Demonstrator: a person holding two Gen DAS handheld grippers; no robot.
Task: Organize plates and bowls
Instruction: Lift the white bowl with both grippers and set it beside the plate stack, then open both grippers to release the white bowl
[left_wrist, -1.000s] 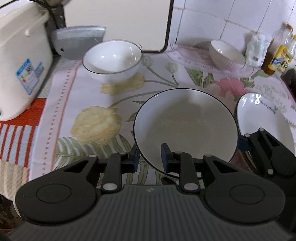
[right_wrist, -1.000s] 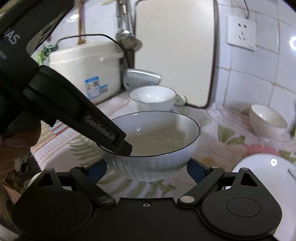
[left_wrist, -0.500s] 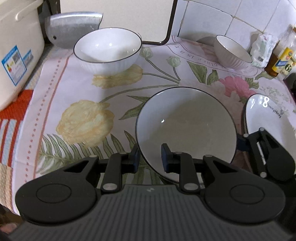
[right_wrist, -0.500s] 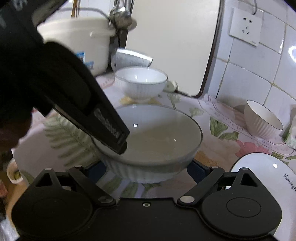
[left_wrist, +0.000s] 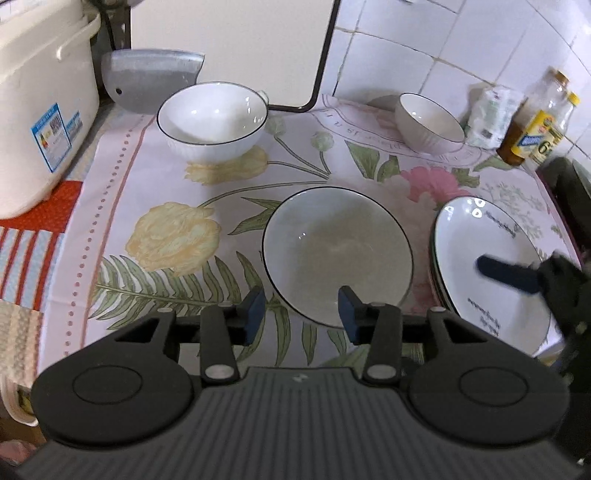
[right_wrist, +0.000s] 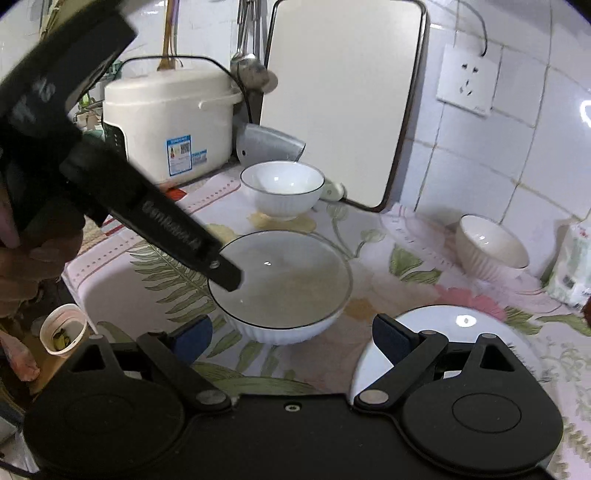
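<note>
Large ribbed bowl (left_wrist: 337, 254), black-rimmed, empty: stands on the floral cloth (left_wrist: 155, 177) near the counter's front edge, just left of the plate stack.

Left gripper (left_wrist: 301, 308): its jaws have just been opening; the blue pads now stand either side of the bowl's near rim without pressing it. Released, nothing held.

Right gripper (right_wrist: 291, 338): jaws spread wide, empty, poised over the near edge of the plates and beside the bowl; one blue finger shows blurred over the top plate in the left view.

Plate stack (left_wrist: 491, 266): white plates with lettering, piled at the front right corner of the cloth. Appears grouped already.

Second large bowl (left_wrist: 212, 120): back left, by the rice cooker (left_wrist: 40, 110) and the cutting board (left_wrist: 236, 48). Apart from the first.

Small bowl (left_wrist: 428, 127): back right, near the bottles (left_wrist: 535, 129). Apart from the others.

Progress, as judged: plates gathered; the three bowls remain scattered and unstacked. Nesting or grouping the bowls appears to be the remaining work.
</note>
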